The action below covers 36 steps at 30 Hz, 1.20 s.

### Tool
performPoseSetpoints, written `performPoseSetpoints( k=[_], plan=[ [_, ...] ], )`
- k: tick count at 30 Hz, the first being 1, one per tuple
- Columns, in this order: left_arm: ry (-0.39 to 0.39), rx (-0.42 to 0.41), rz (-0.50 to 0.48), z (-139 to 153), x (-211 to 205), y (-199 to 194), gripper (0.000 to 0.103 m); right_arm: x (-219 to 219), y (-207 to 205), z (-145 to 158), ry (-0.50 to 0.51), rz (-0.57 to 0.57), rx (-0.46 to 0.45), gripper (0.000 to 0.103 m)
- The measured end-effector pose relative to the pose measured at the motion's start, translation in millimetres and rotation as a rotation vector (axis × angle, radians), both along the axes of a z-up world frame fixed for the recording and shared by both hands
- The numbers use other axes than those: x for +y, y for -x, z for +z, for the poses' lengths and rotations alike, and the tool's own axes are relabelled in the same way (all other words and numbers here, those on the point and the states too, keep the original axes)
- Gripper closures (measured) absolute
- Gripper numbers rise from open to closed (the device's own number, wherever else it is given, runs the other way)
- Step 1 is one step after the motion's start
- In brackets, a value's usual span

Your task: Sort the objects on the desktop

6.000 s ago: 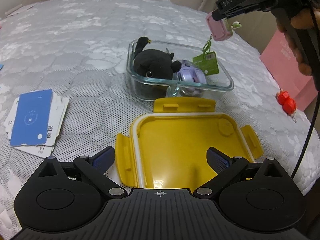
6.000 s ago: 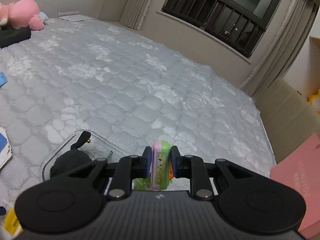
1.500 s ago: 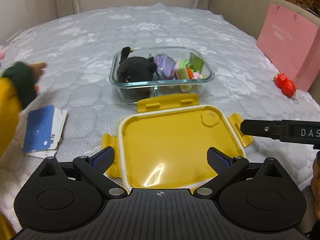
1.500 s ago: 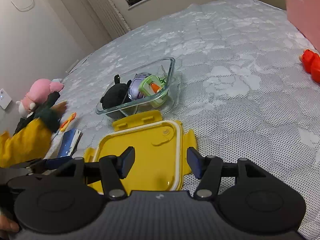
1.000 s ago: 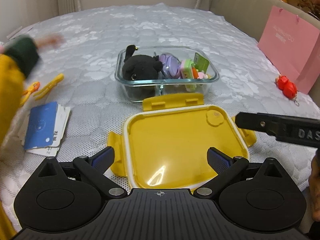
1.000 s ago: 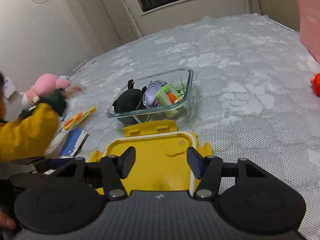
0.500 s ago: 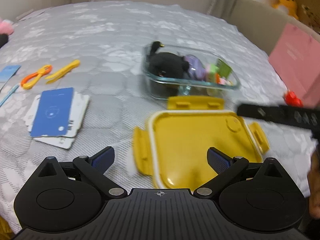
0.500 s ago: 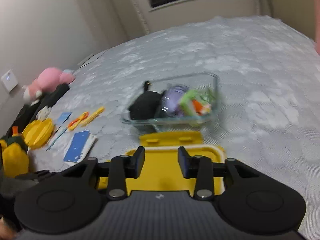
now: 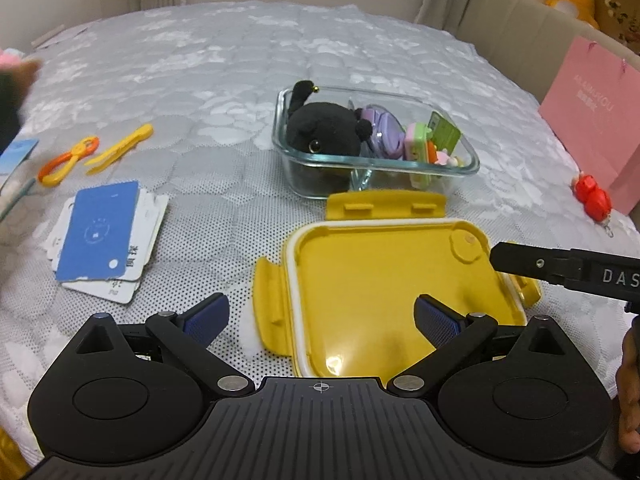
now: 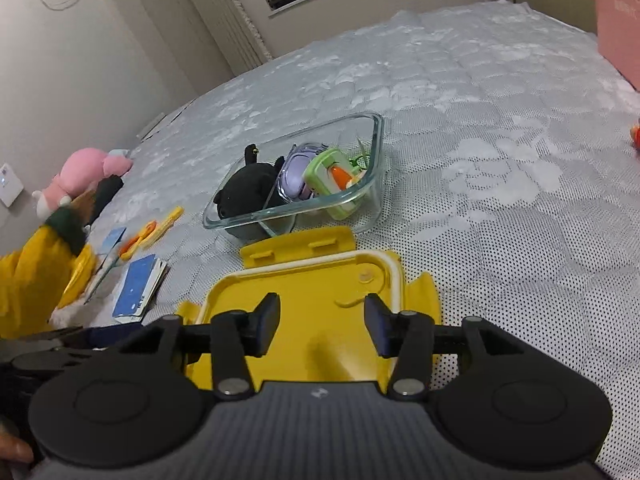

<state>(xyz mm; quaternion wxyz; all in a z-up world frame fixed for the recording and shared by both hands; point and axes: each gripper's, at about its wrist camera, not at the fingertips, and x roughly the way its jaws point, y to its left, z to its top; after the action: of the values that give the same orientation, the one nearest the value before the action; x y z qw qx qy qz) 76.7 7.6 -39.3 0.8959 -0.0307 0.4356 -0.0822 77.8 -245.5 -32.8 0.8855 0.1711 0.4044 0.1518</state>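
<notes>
A glass container (image 9: 472,166) (image 10: 374,152) sits on the bed and holds a black plush cat (image 9: 324,132) (image 10: 250,190), a purple case (image 9: 380,128) (image 10: 294,178) and a green-and-pink keychain toy (image 9: 418,142) (image 10: 330,178). Its yellow lid (image 9: 384,276) (image 10: 308,292) lies upside down in front of it. My left gripper (image 9: 322,318) is open and empty over the lid's near edge. My right gripper (image 10: 322,320) is open and empty above the lid; its finger also shows in the left wrist view (image 9: 560,266).
Blue and white cards (image 9: 102,234) (image 10: 138,290) lie left of the lid. Orange scissors (image 9: 66,160) and yellow tweezers (image 9: 120,148) lie further left. A red keychain (image 9: 592,198) and a pink bag (image 9: 596,120) are at the right. A pink plush (image 10: 86,174) and a yellow sleeve (image 10: 36,272) are at the left.
The right gripper has let go of the keychain toy, which now lies in the container, and has drawn back over the lid. Both views have shifted left. The right jaws narrowed a little.
</notes>
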Motion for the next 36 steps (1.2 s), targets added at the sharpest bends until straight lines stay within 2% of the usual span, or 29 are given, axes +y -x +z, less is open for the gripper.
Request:
performPoseSetpoints(
  k=[4, 9, 13, 17, 19, 22, 27, 30, 32, 33, 36],
  plan=[
    [-0.025, -0.036, 0.028, 7.3, 17.2, -1.6, 0.002, 3.1, -1.6, -1.2, -0.012, 0.009, 0.006, 0.053],
    [-0.094, -0.056, 0.118, 16.4, 59.2, 0.2, 0.002, 28.2, -13.0, 3.7, -0.125, 0.081, -0.007, 0.052],
    [-0.091, -0.041, 0.130, 9.4, 81.0, 21.4, 0.002, 84.2, -41.2, 8.9, -0.173, 0.235, 0.012, 0.052],
    [-0.078, -0.023, 0.150, 1.9, 98.6, 37.8, 0.002, 154.5, -76.9, 1.0, -0.216, 0.387, 0.099, 0.052],
    [-0.067, -0.015, 0.164, -0.4, 107.7, 39.8, 0.002, 186.6, -93.7, -6.2, -0.196, 0.432, 0.142, 0.052],
    [-0.074, 0.000, 0.198, -3.8, 117.7, 37.6, 0.002, 221.7, -115.8, -17.8, -0.126, 0.441, 0.183, 0.060],
    [-0.035, 0.024, 0.226, -12.7, 133.0, 32.5, 0.002, 244.5, -128.1, -27.8, -0.097, 0.458, 0.214, 0.062],
    [-0.022, 0.034, 0.235, -15.9, 138.1, 30.7, 0.002, 250.0, -124.0, -28.3, -0.061, 0.474, 0.187, 0.072],
    [-0.017, 0.034, 0.235, -16.0, 139.0, 31.3, 0.002, 249.6, -123.9, -28.3, -0.060, 0.479, 0.190, 0.087],
    [-0.017, 0.034, 0.235, -15.9, 138.5, 31.4, 0.002, 249.2, -124.2, -28.5, -0.060, 0.479, 0.192, 0.091],
    [-0.014, 0.035, 0.232, -15.5, 137.3, 33.9, 0.002, 243.7, -123.0, -26.8, -0.061, 0.470, 0.177, 0.098]
  ],
)
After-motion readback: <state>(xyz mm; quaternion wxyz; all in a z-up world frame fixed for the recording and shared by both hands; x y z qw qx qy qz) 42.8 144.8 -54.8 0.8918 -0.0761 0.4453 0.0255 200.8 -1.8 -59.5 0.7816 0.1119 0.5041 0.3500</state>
